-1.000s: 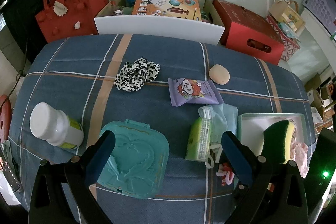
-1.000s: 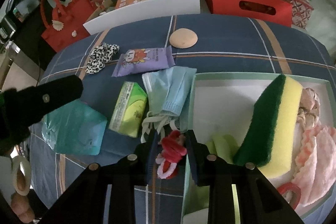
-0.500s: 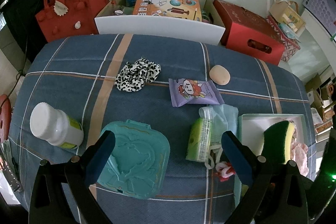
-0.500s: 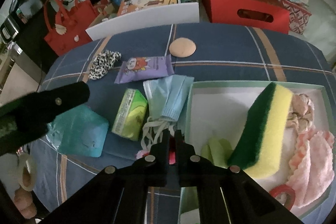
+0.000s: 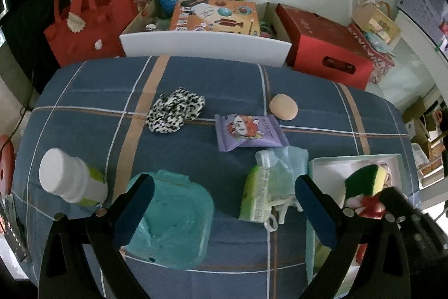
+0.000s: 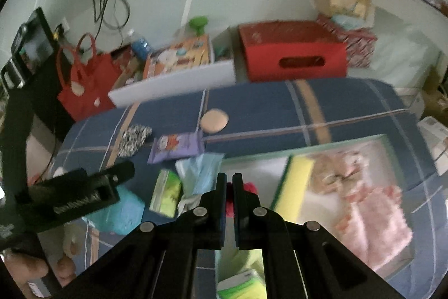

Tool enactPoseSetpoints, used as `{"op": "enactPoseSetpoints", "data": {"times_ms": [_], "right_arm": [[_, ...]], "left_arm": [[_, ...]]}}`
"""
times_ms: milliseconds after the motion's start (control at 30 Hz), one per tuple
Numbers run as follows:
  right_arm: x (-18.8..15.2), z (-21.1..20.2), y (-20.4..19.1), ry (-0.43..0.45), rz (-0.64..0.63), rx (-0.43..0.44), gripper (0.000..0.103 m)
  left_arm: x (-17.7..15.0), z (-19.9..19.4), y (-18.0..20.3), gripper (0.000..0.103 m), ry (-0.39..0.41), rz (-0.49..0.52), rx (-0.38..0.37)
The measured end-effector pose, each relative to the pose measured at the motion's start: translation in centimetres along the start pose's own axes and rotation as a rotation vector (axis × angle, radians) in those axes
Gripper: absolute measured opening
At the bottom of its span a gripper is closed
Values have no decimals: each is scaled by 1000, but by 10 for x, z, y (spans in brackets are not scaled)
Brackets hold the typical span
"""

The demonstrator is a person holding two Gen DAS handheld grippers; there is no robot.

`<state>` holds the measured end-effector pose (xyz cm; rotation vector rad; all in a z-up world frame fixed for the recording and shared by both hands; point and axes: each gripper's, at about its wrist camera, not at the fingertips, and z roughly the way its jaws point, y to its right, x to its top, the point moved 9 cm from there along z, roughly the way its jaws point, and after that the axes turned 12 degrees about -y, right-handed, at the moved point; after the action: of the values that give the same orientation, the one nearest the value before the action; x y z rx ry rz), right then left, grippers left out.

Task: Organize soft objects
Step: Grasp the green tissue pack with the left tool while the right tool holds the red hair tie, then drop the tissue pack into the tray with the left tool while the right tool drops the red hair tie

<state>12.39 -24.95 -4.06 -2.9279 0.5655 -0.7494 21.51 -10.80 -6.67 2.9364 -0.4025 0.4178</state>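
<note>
My right gripper (image 6: 227, 179) is shut on a red hair tie (image 6: 250, 187) and holds it above the near left corner of the pale green tray (image 6: 330, 146). It also shows in the left wrist view (image 5: 364, 205). The tray holds a green-and-yellow sponge (image 6: 296, 181) and pink cloths (image 6: 375, 217). My left gripper (image 5: 224, 203) is open and empty above a teal wipes pack (image 5: 173, 223). On the blue plaid cloth lie a leopard scrunchie (image 5: 175, 109), a beige puff (image 5: 283, 106), a purple packet (image 5: 249, 131), a blue face mask (image 5: 288, 167) and a green tissue pack (image 5: 256, 196).
A white-capped bottle (image 5: 67, 181) stands at the left. Behind the table are a red bag (image 5: 89, 21), a white box (image 5: 204, 46) with a game box, and a red carton (image 5: 324, 46).
My right gripper closed on the red hair tie, lifted it off the cloth and carried it right, over the tray's edge. The left gripper stayed still and open.
</note>
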Motion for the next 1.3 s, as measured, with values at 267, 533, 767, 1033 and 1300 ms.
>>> {"op": "enactPoseSetpoints", "data": {"times_ms": [267,533,767,1033,1300], "right_arm": [[9,-34,41,78,94,-43,4],[7,-34,63,76,151,-36,4],[5,-34,67,77,163,-19,4],[4,-39,74,87,181,-11,4],[0,-36,95,72,226,-48,4]], "left_arm": [[1,14,33,73,-31,100,-2],[-8,52,48,47,-124,141,12],[-10,69,45,21,-143,148,66],[-6,44,43,20,-78,137,59],[-3,5,82,20,21,207,-83]]}}
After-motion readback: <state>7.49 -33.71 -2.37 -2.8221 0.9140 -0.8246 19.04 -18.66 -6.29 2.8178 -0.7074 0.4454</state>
